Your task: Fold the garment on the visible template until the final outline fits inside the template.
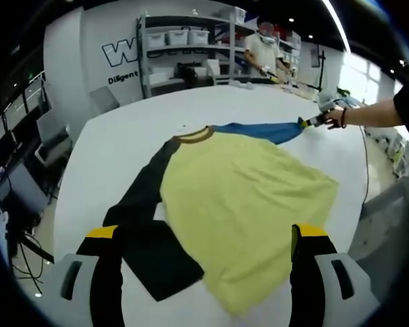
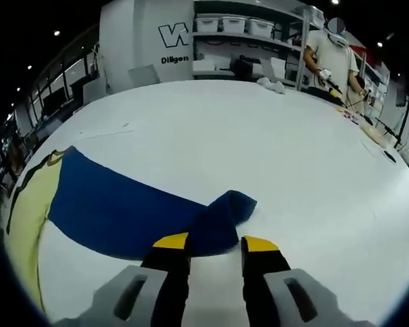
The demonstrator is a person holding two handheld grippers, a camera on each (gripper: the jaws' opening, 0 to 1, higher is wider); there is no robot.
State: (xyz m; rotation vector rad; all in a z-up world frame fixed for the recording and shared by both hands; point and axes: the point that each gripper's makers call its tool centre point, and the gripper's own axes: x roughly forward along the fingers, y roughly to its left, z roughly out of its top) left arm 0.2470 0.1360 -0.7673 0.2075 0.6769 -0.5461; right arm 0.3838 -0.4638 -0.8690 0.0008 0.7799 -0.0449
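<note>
Garment (image 1: 245, 204) looks light, limp and prone to bunching, so take it by cuffs or hem corners; it lies flat on the white table (image 1: 123, 136). Left gripper (image 1: 208, 242) wide, empty, garment at 12 o'clock between its jaws. Right gripper (image 2: 215, 242) narrow, pinching the blue sleeve (image 2: 123, 211) cuff, sleeve running to 10 o'clock.

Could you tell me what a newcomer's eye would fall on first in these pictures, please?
The yellow garment spreads across the white table, its black sleeve lying between the left claw's open jaws. In the right gripper view, the right claw pinches the blue sleeve at its cuff. A person stands beyond the table.
</note>
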